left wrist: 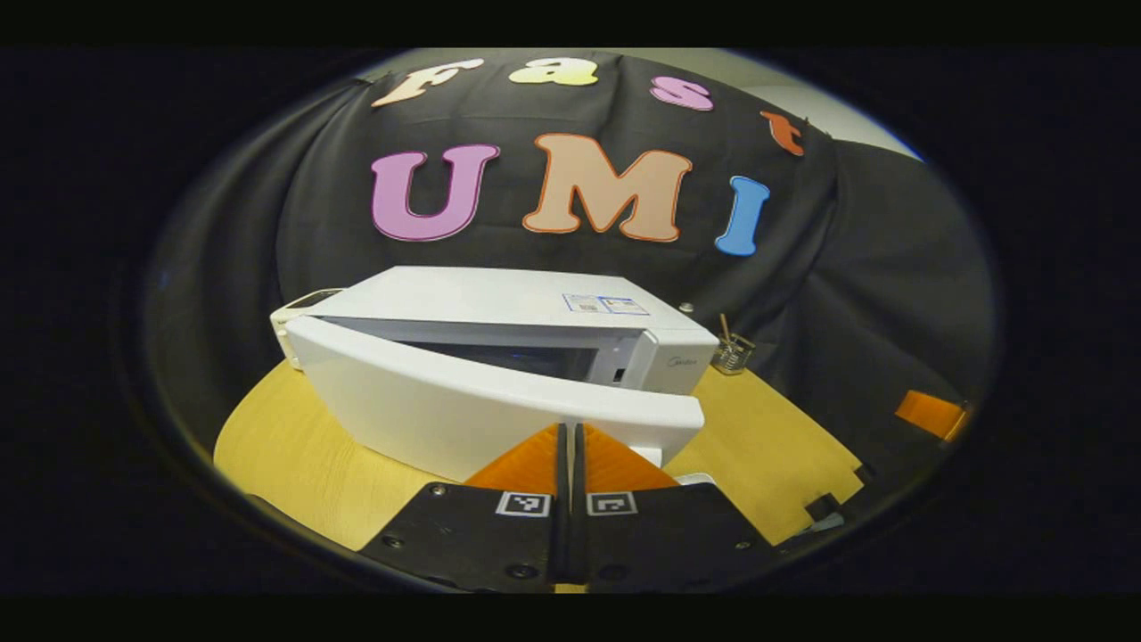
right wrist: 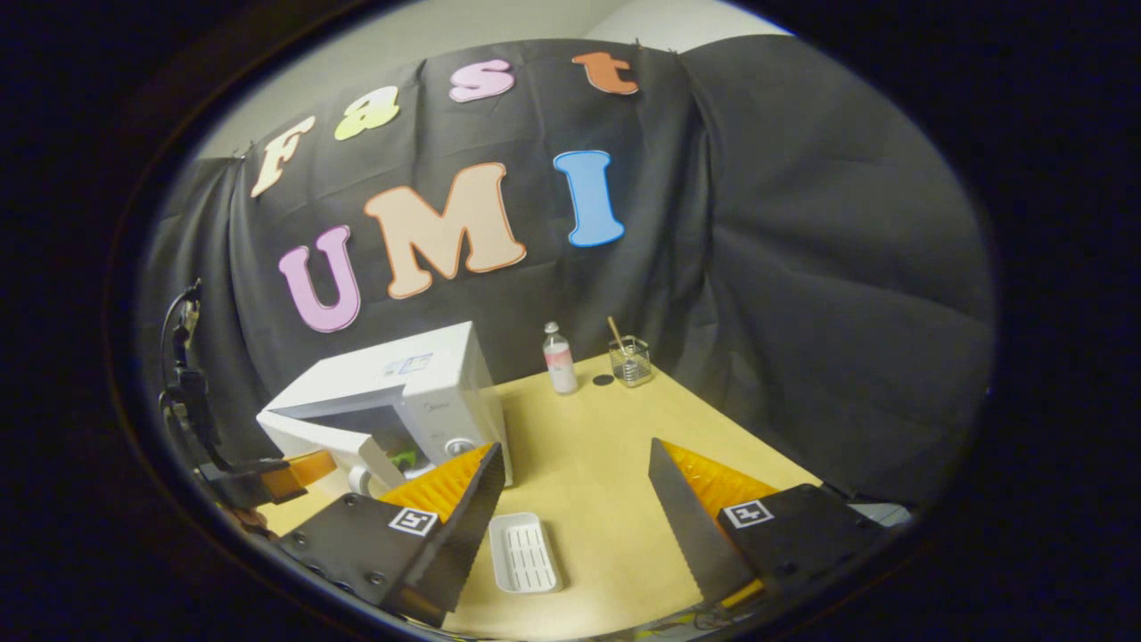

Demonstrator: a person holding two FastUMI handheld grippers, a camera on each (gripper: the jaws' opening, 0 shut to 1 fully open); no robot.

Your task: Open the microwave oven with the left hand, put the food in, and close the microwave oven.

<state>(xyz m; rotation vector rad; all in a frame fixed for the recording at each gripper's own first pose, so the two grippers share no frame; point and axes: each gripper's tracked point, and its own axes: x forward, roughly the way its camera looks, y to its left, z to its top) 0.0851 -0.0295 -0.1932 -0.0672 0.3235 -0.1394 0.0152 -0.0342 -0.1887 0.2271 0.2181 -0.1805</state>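
The white microwave stands on the wooden table with its door partly open, swung out from the right side. My left gripper is shut with nothing between its orange fingers, its tips against the door's outer face near the free edge. In the right gripper view the microwave shows a gap in which something green sits inside the cavity, and the left gripper rests at the door. My right gripper hangs open above the table, holding nothing.
An empty white ribbed tray lies on the table in front of the right gripper. A small bottle and a glass with a stick stand at the back edge, right of the microwave.
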